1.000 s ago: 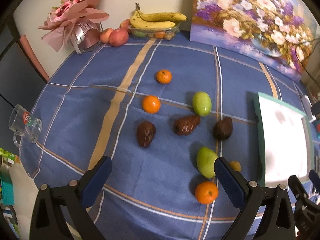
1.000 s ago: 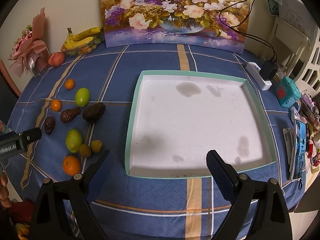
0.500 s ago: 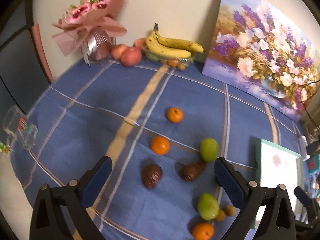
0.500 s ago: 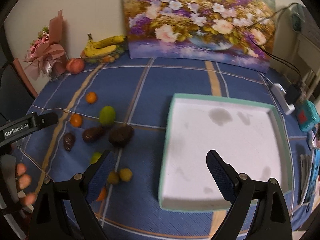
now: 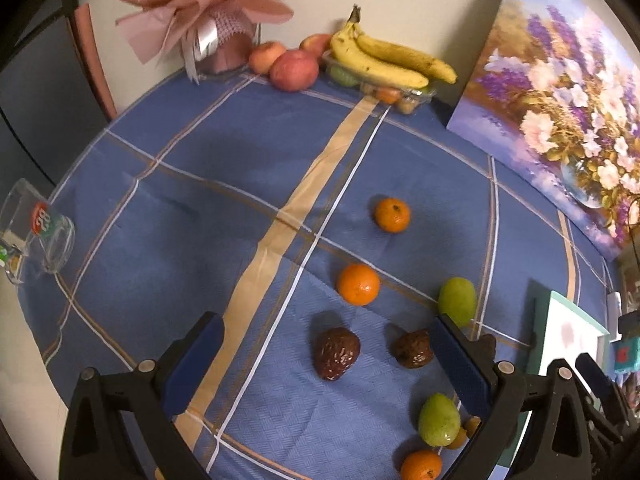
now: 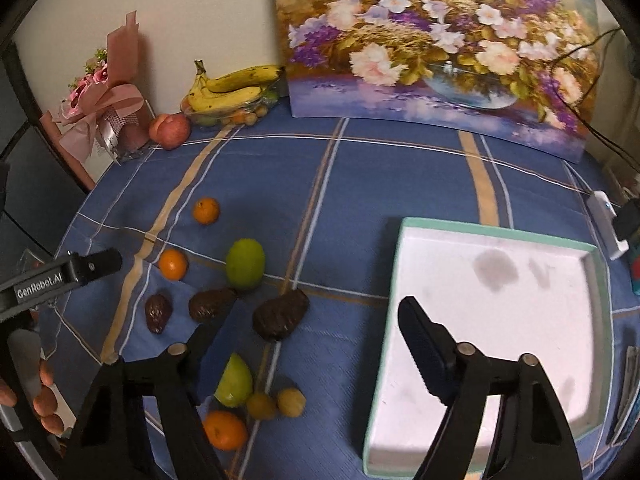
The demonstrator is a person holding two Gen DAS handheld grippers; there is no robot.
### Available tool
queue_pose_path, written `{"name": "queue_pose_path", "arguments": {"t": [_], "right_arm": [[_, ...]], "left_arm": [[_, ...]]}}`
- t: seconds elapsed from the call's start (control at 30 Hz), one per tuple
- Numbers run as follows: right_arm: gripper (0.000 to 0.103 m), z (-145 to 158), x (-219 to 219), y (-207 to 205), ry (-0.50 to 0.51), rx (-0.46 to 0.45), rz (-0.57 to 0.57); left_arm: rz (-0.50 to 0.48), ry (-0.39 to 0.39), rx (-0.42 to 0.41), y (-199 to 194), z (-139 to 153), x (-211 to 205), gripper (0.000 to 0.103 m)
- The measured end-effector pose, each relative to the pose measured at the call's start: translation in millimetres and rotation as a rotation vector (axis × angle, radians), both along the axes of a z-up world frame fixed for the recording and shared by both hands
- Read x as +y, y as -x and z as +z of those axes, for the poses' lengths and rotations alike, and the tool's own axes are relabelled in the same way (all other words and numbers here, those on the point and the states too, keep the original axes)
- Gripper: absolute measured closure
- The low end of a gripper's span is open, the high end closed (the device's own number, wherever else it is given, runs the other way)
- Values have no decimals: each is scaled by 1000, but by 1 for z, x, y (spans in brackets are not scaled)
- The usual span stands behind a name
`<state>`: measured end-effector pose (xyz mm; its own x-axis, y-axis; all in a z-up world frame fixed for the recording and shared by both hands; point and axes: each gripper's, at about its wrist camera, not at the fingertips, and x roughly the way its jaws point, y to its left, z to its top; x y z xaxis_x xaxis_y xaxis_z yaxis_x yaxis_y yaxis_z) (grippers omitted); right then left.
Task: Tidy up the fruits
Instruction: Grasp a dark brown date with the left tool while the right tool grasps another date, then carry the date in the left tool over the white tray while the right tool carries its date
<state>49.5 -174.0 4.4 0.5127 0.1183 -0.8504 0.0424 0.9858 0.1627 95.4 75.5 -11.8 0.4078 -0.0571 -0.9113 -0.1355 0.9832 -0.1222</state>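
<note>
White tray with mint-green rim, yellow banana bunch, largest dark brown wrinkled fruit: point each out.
White tray with mint-green rim (image 6: 496, 230), right wrist view, far rim.
Yellow banana bunch (image 5: 380, 66), left wrist view, middle of front banana.
Largest dark brown wrinkled fruit (image 6: 280, 315), right wrist view, body centre.

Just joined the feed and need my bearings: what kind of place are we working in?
Most likely a home dining table. A blue plaid tablecloth covers it, a flower painting leans against the wall, and a wrapped bouquet stands beside bananas and apples.
</note>
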Motion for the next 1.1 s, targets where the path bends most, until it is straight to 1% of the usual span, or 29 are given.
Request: {"name": "queue_pose_path", "arguments": {"t": [0.13,0.2,0.33,0.43,0.53,0.57,0.6,0.63,0.67,0.73,0.8,0.83,0.87,0.97,1.03,1.1], "right_arm": [[27,-8,9,-16,-15,27,30],[28,-16,13,-23,-19,50,44],[28,-35,20,-33,-33,104,58],[28,-49,26,-37,-36,138,73],[28,-63,29,-41,-45,168,82],[29,-67,30,-41,-46,177,82],[31,-70,31,-42,-46,184,83],[39,-73,32,-42,-44,189,83],[42,-76,34,-43,-40,195,81],[42,-79,35,-43,-36,202,80],[43,-81,38,-43,-35,206,83],[46,-81,39,-44,-30,207,86],[51,-81,39,-44,-22,207,85],[53,-81,40,-43,-19,203,82],[54,-79,38,-42,-19,202,85],[54,-78,36,-39,-20,197,82]], "left_arm": [[22,22,48,-6,-12,6,6],[26,36,77,-9,-21,7,11],[28,51,145,-13,-42,5,16],[30,67,192,-15,-56,3,22],[29,74,219,-16,-65,1,27],[28,75,226,-17,-67,0,30],[26,76,236,-17,-70,-1,34],[26,79,242,-17,-72,-2,35],[27,85,252,-17,-74,-3,37],[28,97,263,-17,-78,-4,42],[27,108,274,-17,-83,-5,51],[27,108,275,-17,-84,-4,52],[27,105,276,-17,-85,-4,55],[26,110,272,-18,-87,-5,63],[30,120,271,-16,-89,-4,66],[35,126,268,-16,-90,-4,66]]}}
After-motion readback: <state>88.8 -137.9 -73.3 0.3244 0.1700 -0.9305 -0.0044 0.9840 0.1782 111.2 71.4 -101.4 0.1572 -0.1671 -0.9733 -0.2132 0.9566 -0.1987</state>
